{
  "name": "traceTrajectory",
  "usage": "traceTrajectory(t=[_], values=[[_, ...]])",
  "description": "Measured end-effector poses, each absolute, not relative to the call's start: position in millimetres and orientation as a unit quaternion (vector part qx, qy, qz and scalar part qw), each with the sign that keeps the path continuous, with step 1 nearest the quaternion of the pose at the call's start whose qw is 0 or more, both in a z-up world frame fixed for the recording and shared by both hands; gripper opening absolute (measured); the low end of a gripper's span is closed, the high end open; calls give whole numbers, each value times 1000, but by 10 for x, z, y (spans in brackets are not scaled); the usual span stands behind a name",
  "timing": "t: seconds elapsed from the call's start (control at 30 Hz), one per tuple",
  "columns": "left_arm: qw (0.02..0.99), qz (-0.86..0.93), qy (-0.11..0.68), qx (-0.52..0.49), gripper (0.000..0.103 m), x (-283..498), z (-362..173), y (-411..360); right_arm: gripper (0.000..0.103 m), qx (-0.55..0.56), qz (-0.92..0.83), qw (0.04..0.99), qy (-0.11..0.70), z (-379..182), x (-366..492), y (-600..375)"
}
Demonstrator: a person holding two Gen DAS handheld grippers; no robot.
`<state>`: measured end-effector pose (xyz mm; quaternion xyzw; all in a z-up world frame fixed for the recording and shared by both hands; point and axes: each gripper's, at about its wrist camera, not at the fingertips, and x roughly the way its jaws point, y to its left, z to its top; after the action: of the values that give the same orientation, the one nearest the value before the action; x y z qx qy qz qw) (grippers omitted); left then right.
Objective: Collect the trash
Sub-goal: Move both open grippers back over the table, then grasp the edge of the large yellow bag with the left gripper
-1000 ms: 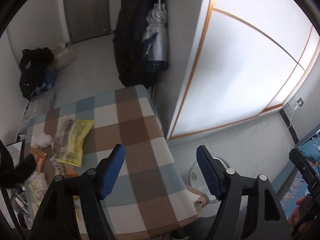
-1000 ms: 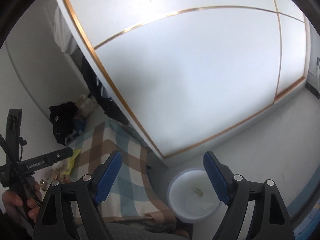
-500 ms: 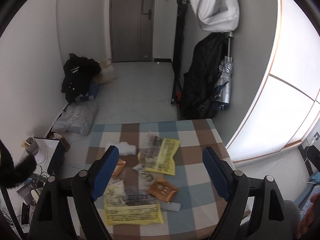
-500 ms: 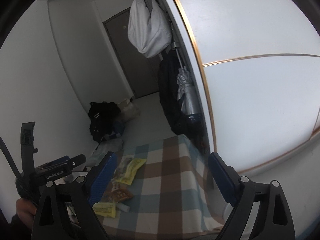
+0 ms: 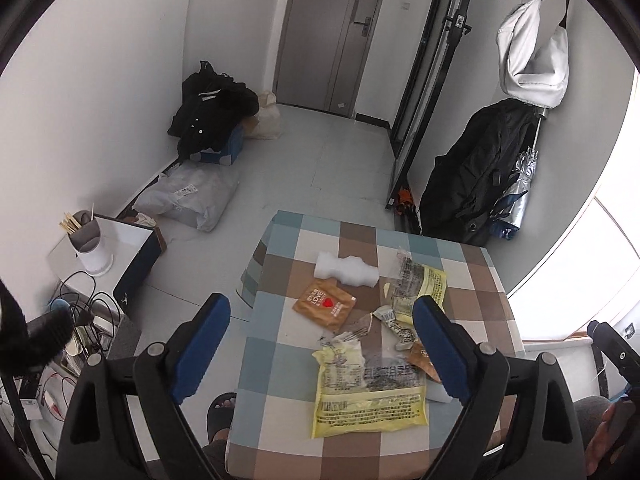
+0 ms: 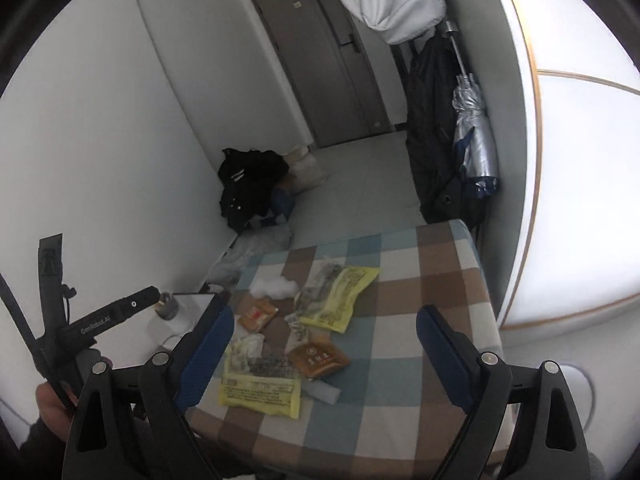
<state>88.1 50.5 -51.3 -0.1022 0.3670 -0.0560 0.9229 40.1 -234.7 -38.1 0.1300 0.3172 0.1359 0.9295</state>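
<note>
Trash lies on a checked table (image 5: 280, 364) (image 6: 420, 292): a large yellow wrapper (image 5: 370, 404) (image 6: 260, 388) at the near side, another yellow wrapper (image 5: 420, 288) (image 6: 340, 296) farther back, an orange packet (image 5: 325, 304) (image 6: 256, 314), a second orange packet (image 6: 318, 358), white foam (image 5: 346, 272) (image 6: 274, 286) and torn scraps (image 5: 384, 318). My left gripper (image 5: 320, 344) is open and empty, high above the table's near left part. My right gripper (image 6: 324, 354) is open and empty, high above the table, with the trash below between its jaws.
A small white side table (image 5: 120, 240) with a holder of sticks (image 5: 86, 240) stands left of the table. Bags and a black coat (image 5: 212, 112) lie on the floor by the wall. A black jacket and a folded umbrella (image 5: 516, 192) hang at the right. A white bin's rim (image 6: 580, 384) shows at the right.
Both grippers have swung left and tilted down from the white wardrobe and floor to the table, so the trash sits between the jaws. Both stay open.
</note>
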Motion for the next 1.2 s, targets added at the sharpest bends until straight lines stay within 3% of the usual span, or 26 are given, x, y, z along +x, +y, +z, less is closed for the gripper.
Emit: traceTrajectory(t=[0.13,0.33,0.63,1.2], values=[[924,-43,369,-91,98,875,-670,601,93,110,157,926,325,-498,455,-2065],[913,-46,392,-98,98,925,-875,696,93,85,154,924,340,-641,572,-1872],[856,-103,490,-125,98,1050,-1265,595,93,118,158,909,366,-747,741,-1876],[818,-137,558,-14,97,1043,-1671,76,93,152,152,908,359,-663,695,-2211]])
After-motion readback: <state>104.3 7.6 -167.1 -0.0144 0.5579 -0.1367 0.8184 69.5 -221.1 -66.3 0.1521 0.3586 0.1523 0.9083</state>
